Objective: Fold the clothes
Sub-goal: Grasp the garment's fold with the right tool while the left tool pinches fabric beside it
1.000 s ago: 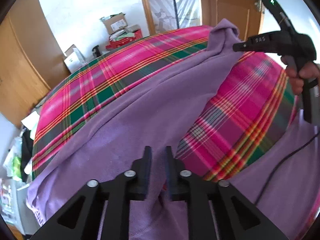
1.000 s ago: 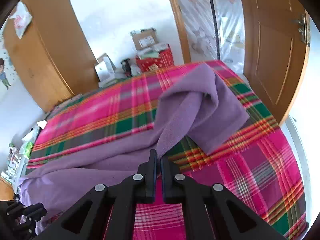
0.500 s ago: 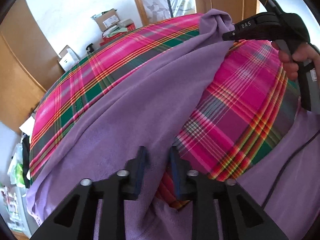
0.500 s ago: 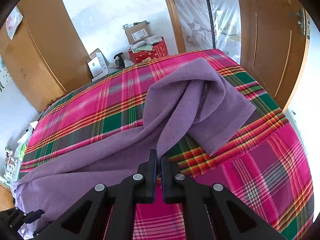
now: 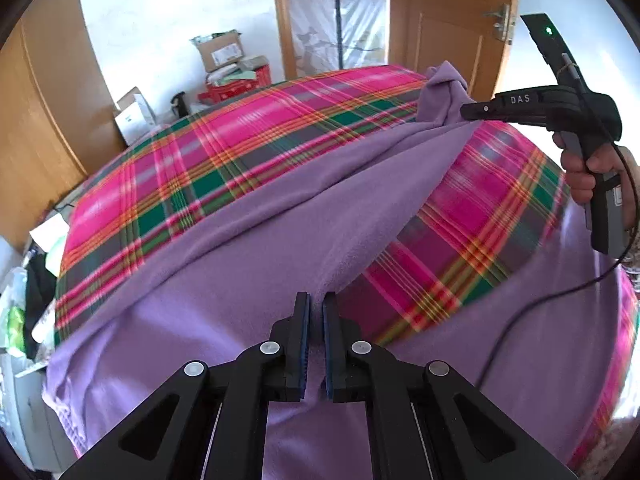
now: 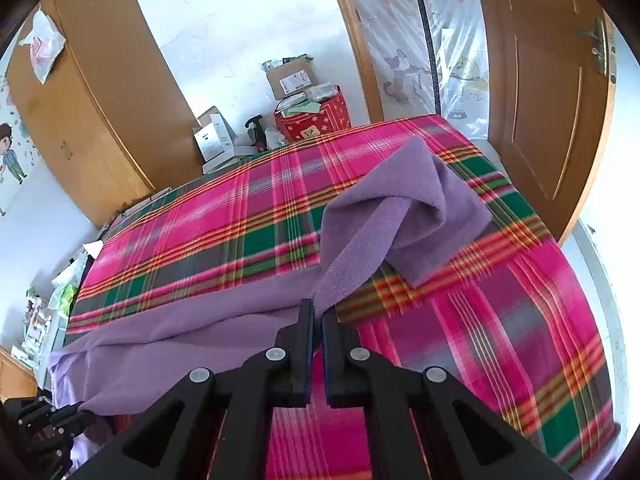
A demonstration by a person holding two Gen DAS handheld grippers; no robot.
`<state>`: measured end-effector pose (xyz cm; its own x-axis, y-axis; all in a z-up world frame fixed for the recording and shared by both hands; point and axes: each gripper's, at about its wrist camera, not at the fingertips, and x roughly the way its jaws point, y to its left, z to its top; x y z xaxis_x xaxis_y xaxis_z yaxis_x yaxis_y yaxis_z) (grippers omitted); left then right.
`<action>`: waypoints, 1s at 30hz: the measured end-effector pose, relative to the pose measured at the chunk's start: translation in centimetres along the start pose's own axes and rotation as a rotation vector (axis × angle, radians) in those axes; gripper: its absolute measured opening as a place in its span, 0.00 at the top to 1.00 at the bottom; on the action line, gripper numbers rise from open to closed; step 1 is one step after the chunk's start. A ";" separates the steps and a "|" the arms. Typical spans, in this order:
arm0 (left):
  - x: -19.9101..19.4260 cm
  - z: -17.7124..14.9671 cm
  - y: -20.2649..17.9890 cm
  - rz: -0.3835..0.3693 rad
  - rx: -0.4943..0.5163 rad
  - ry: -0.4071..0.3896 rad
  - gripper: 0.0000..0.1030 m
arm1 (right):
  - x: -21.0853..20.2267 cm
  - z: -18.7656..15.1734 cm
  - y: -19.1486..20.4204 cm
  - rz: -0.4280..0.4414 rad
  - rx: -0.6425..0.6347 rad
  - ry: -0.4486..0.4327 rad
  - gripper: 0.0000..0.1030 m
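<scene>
A purple fleece garment lies across a pink and green plaid bed cover. My left gripper is shut on a fold of the garment near its lower edge, with purple cloth showing between the pads. To the upper right a hand holds my right gripper, which pinches a bunched corner of the cloth above the bed. In the right wrist view, my right gripper is shut on a strip of the garment, which rises from the jaws to a draped, folded-over flap. The garment spans between both grippers.
Beyond the bed cover stand cardboard boxes and a red bin against the white wall. A wooden wardrobe is at the left and a wooden door at the right. A black cable hangs from the right gripper's handle.
The left jaws have closed onto the purple cloth. Both grippers have lifted a little with the garment, and the stretch of cloth between them has drawn straighter.
</scene>
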<state>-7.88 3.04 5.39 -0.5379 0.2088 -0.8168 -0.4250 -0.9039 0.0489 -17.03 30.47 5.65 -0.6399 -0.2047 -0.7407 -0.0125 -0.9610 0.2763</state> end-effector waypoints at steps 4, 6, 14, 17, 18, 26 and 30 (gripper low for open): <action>0.3 -1.2 -0.7 -0.003 0.023 0.033 0.94 | -0.2 -2.2 -0.9 -0.013 0.019 0.050 0.96; 1.0 -1.4 -1.0 0.001 0.036 0.060 0.94 | 0.4 -3.6 -1.4 -0.033 0.028 0.074 0.96; 2.0 -1.7 -0.9 0.012 0.041 0.111 0.92 | 0.9 -4.5 -2.8 0.018 0.044 0.095 0.93; 1.8 -1.5 -1.0 0.012 0.050 0.108 0.91 | -0.3 -4.4 -4.7 0.065 0.085 0.071 0.91; 1.7 -1.5 -1.0 0.015 0.052 0.106 0.91 | -0.8 -4.3 -5.4 0.067 0.096 0.060 0.90; 0.8 -1.1 -0.7 -0.032 -0.011 0.114 0.91 | -3.1 -2.3 -11.5 -0.077 0.157 -0.020 0.86; 0.0 -0.2 -1.2 -0.112 -0.053 0.086 0.91 | -2.3 -0.3 -14.1 -0.066 0.204 -0.014 0.72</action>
<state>-7.24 4.01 5.28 -0.4239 0.2789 -0.8617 -0.4390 -0.8954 -0.0738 -15.15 44.45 3.22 -0.6435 -0.1380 -0.7529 -0.2090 -0.9145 0.3463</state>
